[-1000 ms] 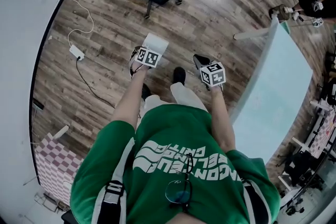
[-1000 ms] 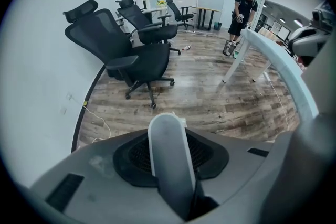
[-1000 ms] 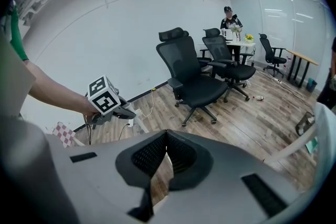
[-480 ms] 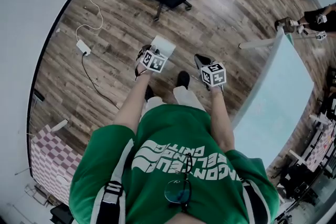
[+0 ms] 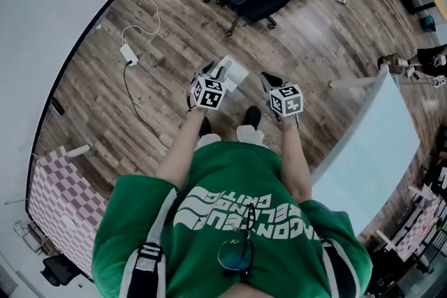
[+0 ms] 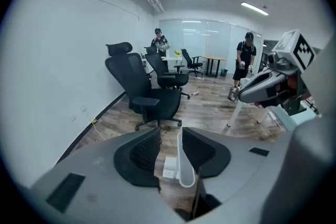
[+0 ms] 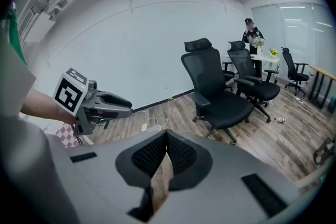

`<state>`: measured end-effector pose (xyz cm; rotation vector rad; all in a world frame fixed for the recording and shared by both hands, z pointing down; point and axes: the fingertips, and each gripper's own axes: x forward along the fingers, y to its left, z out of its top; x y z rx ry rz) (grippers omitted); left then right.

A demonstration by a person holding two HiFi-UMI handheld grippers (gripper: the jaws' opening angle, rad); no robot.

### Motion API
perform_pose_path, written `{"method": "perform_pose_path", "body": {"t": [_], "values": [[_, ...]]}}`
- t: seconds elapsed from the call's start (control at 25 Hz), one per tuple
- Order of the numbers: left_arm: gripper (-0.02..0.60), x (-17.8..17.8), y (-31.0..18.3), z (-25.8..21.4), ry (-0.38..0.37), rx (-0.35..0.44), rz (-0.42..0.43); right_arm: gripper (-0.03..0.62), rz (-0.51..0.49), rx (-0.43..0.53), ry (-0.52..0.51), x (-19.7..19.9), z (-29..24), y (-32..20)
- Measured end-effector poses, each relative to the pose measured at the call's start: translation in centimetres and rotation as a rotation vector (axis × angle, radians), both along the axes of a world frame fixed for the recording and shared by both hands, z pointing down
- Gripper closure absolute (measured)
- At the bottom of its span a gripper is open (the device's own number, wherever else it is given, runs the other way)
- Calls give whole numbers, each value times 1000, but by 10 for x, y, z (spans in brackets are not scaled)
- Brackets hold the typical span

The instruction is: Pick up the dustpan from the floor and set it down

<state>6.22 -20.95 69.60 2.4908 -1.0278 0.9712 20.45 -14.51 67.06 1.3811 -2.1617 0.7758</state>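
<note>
- Gripping the dustpan in the left gripper, right at the tips and out ahead of the person's shoes, over the wood floor.
- Keeping those jaws part-way apart, after just opening them further, with the dustpan's pale edge standing upright between them.
- Resting that edge flat against the right-hand pad. Leaving a narrow slit toward the left-hand pad, with floor showing through near the tips.
- Deeper in the same jaws, showing a small white block of the dustpan just beside the left-hand pad.
- Closing the right gripper tip to tip on nothing, with only floor visible through the wedge behind the meeting tips.
- Holding the right gripper just beside the left one, on its right, both tilted downward, and clear of the dustpan.
- Beyond the left gripper's tips, well apart: a black office chair, with more chairs farther back.
- Off to the left of the left gripper, on the floor: a white adapter with its cord trailing toward the wall.
- Off to the right of the right gripper: a pale tabletop, near but not touching.
- Far past both sets of tips, at the end of the room: two people standing.
</note>
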Motion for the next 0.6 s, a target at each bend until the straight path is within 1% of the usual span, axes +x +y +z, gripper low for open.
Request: {"method": "perform_pose_path", "body": {"t": [0.16,0.32,0.44,0.52,0.6], "values": [[485,-23,-3,-29,73,27,-87,586,-47,66,-15,-18,-24,-24],[529,-39,1,-50,114,66,-138,586,-79,116,-30,-33,-45,-38],[555,-55,0,-61,144,71,-198,586,-128,155,-41,-50,-59,-52],[574,-65,1,-71,171,59,-234,586,-163,175,-46,-62,-67,-61],[577,-75,1,-80,204,60,-261,586,-195,189,-52,-75,-73,-66]]}}
